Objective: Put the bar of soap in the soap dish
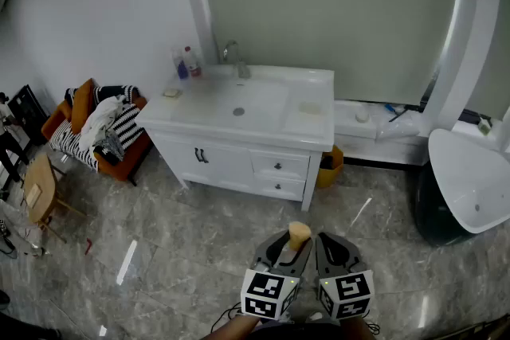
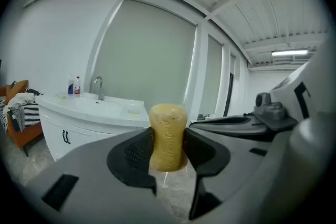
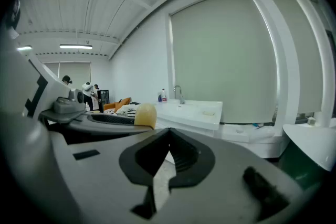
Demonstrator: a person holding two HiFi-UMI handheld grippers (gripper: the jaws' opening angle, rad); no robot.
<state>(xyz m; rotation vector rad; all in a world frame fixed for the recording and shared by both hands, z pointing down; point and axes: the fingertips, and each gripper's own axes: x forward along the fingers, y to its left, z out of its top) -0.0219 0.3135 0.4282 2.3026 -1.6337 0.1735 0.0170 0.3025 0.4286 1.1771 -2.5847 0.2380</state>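
A tan, waisted bar of soap (image 2: 168,136) stands upright between the jaws of my left gripper (image 2: 168,150), which is shut on it. In the head view the soap (image 1: 300,232) and left gripper (image 1: 296,241) sit at the bottom centre, over the grey floor and well short of the vanity. My right gripper (image 1: 323,241) is close beside it on the right, jaws shut and empty; its own view shows the tips meeting (image 3: 168,135) and the soap (image 3: 145,114) to its left. A pale shallow dish (image 1: 309,107) lies on the white counter right of the basin; another small dish (image 1: 171,92) lies at the counter's left end.
The white vanity (image 1: 239,147) has a basin, a faucet (image 1: 237,60) and two bottles (image 1: 186,62). An orange chair piled with clothes (image 1: 100,127) and a wooden stool (image 1: 40,191) stand left. A white tub (image 1: 470,179) is at the right, a yellow bin (image 1: 329,167) beside the vanity.
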